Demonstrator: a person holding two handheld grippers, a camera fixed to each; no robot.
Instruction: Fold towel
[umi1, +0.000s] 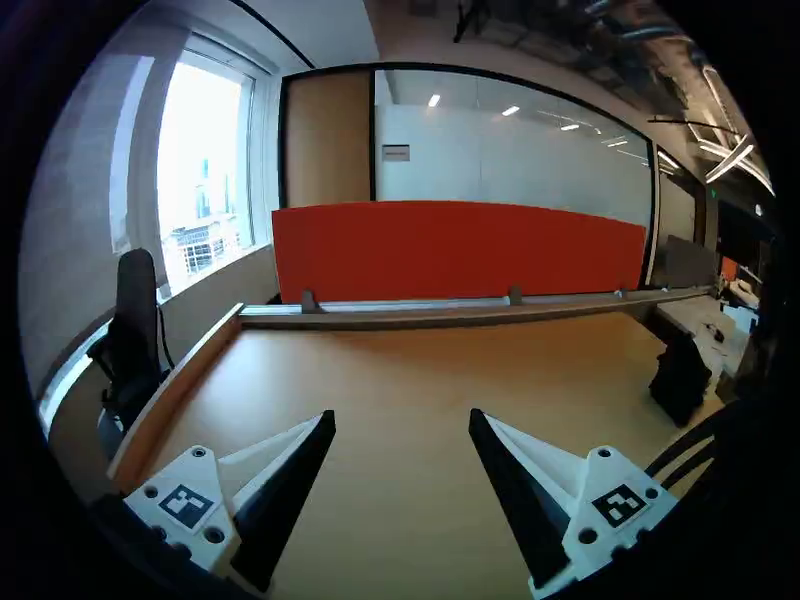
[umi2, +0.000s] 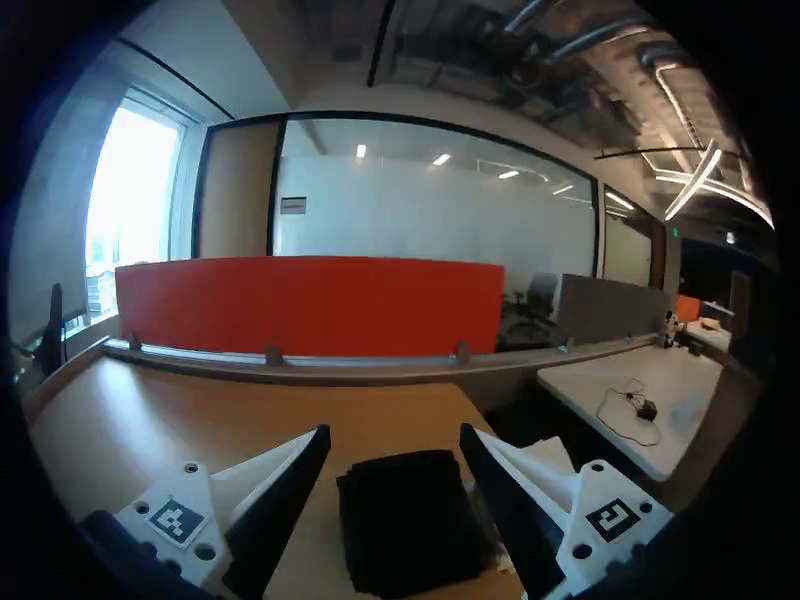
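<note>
A black towel, folded into a flat rectangle, lies on the wooden desk near its right end. My right gripper hovers open just over it, one finger on each side and neither touching the cloth. My left gripper is open above bare wood on the desk, with nothing between its fingers.
A red partition on a rail closes the desk's far edge. A raised wooden lip runs along the left side, with a black office chair beyond. A dark bulky thing sits at the right edge. A white desk carries a cable.
</note>
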